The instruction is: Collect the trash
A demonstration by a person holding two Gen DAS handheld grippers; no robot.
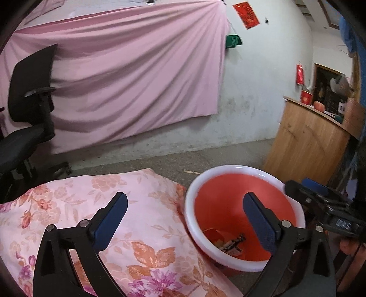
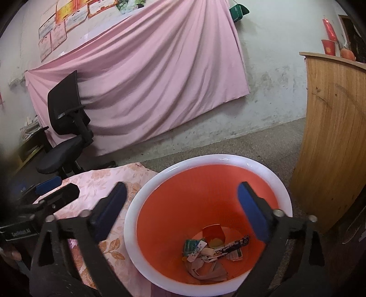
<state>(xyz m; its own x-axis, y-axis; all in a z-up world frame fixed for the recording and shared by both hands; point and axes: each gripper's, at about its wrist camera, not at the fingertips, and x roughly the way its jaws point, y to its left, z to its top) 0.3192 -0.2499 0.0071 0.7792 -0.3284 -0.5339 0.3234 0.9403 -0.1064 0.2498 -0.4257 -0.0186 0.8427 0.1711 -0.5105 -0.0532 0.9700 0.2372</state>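
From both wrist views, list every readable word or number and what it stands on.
"GenRobot.AI": label on the left gripper body.
"DAS": label on the right gripper body, blurred, uncertain.
Wrappers in the bin: print too small.
Wall certificates and red poster: unreadable.

**Two black grippers with blue pads**

The left gripper (image 1: pixel 185 219) has black, triangular-framed arms, silver round pins at the joints and dark blue textured pads (image 1: pixel 109 225). The right gripper (image 2: pixel 181 210) is built alike; its pads (image 2: pixel 252 212) are blue too. A white-lettered label sits on each gripper's black body.
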